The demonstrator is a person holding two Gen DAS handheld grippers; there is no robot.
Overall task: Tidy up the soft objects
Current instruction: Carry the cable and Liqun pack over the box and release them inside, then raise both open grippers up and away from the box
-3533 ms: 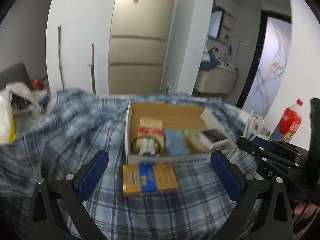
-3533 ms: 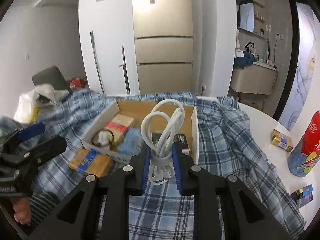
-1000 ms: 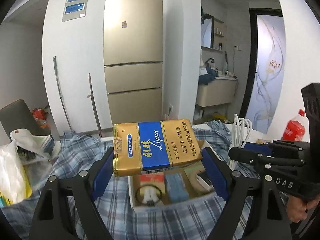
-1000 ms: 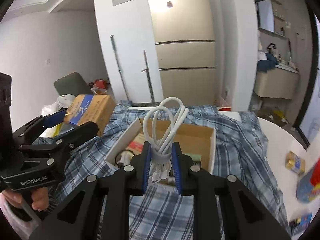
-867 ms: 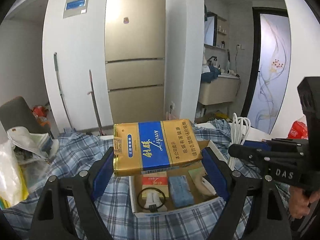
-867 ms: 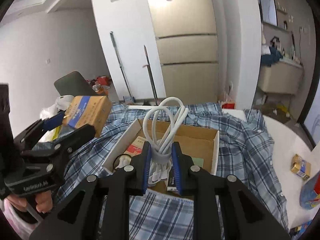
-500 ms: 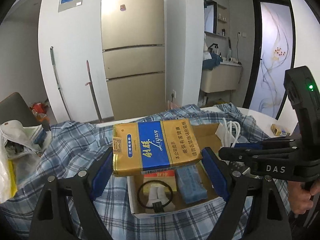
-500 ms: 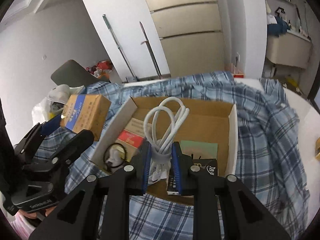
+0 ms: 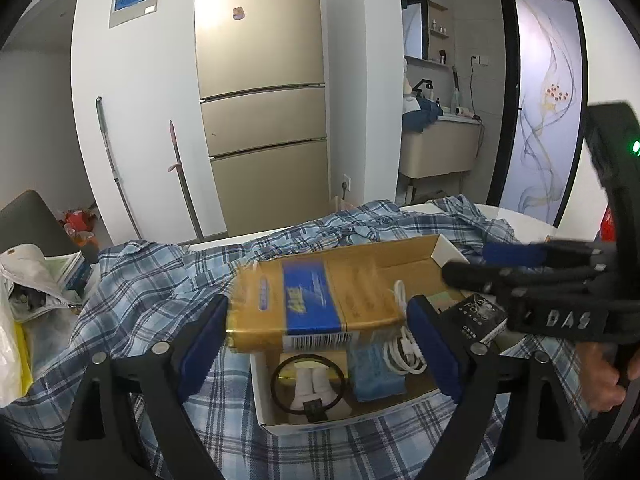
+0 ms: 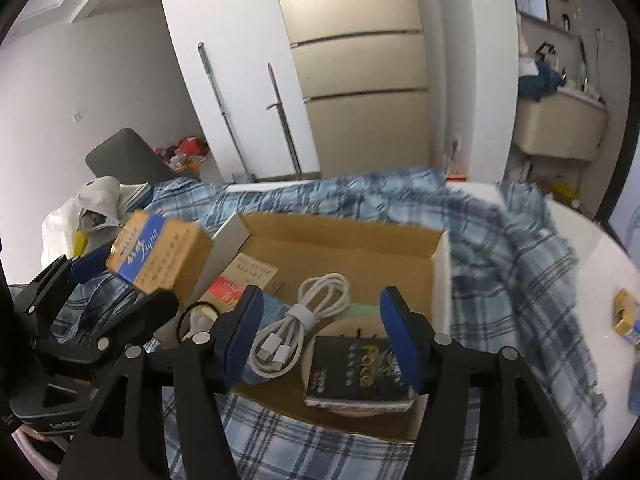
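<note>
My left gripper point(image 9: 316, 336) is shut on a gold and blue carton point(image 9: 316, 304) and holds it tilted over the open cardboard box point(image 9: 440, 248). The carton also shows in the right wrist view point(image 10: 160, 256). My right gripper point(image 10: 322, 340) is open and empty above the box point(image 10: 340, 240). A coiled white cable point(image 10: 300, 320) lies in the box between its fingers. The cable also shows in the left wrist view point(image 9: 402, 344). A blue plaid shirt point(image 9: 160, 280) lies spread under the box.
The box also holds a black pack point(image 10: 356, 380), a red and cream pack point(image 10: 240, 280), a blue pack point(image 9: 374, 368) and a black ring with white plugs point(image 9: 308, 384). A white plastic bag point(image 10: 88, 208) lies at left. A small gold pack point(image 10: 626, 312) is on the white table at right.
My right gripper has opened and let the white cable go into the box. My left gripper has lowered the carton toward the box and tilted it.
</note>
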